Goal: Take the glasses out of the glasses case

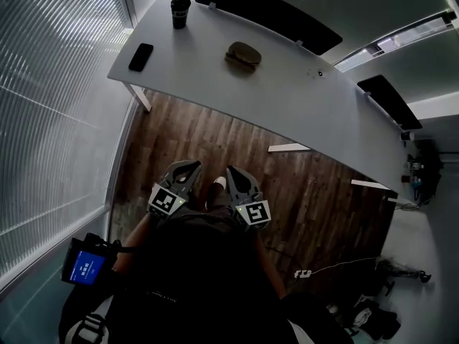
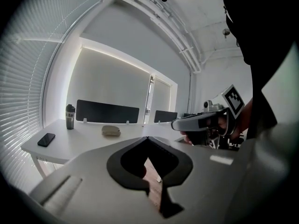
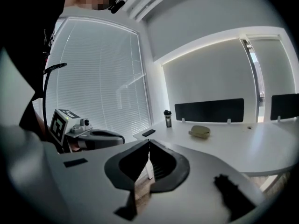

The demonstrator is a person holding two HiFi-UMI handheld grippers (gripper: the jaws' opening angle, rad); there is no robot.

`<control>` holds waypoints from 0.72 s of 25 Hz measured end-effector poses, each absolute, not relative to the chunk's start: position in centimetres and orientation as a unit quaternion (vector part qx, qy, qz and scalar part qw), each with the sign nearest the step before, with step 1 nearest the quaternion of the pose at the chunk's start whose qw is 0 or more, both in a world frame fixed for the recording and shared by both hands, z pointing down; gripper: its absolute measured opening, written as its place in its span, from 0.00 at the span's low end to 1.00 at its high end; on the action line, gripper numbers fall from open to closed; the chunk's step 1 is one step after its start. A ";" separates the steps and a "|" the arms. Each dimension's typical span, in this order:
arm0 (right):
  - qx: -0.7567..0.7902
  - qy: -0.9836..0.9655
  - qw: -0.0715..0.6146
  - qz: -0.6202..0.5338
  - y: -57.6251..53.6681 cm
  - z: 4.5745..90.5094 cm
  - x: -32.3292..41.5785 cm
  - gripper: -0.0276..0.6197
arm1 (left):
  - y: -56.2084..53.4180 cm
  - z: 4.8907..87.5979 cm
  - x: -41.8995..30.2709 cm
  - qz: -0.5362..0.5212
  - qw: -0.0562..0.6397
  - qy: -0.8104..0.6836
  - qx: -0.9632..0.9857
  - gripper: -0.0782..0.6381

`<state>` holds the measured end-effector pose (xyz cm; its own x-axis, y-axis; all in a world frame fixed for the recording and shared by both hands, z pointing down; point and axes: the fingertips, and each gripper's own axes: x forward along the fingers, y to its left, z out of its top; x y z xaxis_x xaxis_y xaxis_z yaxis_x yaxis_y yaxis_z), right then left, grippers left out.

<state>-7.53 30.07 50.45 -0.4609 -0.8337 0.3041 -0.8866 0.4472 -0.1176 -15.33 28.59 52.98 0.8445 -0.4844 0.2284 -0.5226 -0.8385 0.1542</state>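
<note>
While the closed, olive glasses case [image 1: 243, 56] lies on the white counter [image 1: 301, 102], well apart from both tools, the left tongs [image 1: 188, 166] and the right tongs [image 1: 232, 170] are held side by side close to the person's body, above the wooden floor [image 1: 215, 131] and short of the counter's near edge. Both point toward the counter, with the case ahead of them on its far half. The left gripper view shows the left tongs' jaws brought together at the tips with nothing between them, and the right gripper view shows the same of the right tongs. To the left of the case in the head view, a dark phone [image 1: 140, 56] lies flat near the counter's end, and a dark cup [image 1: 180, 11] stands upright beyond it at the far corner. Neither tool touches the case or the counter.
</note>
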 end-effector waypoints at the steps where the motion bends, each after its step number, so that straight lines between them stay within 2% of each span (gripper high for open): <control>1: 0.508 -0.845 0.101 0.130 29.9 50.4 -7.5 0.06 | 28.5 53.0 -15.4 0.088 0.114 -0.268 0.953 0.12; 15: 0.483 -0.863 0.057 0.138 24.1 51.9 -2.7 0.06 | 24.8 54.0 -10.7 0.129 0.093 -0.287 0.945 0.12; 18: 0.487 -0.862 0.045 0.133 22.0 51.9 -0.3 0.06 | 23.2 54.1 -9.1 0.137 0.109 -0.299 0.938 0.12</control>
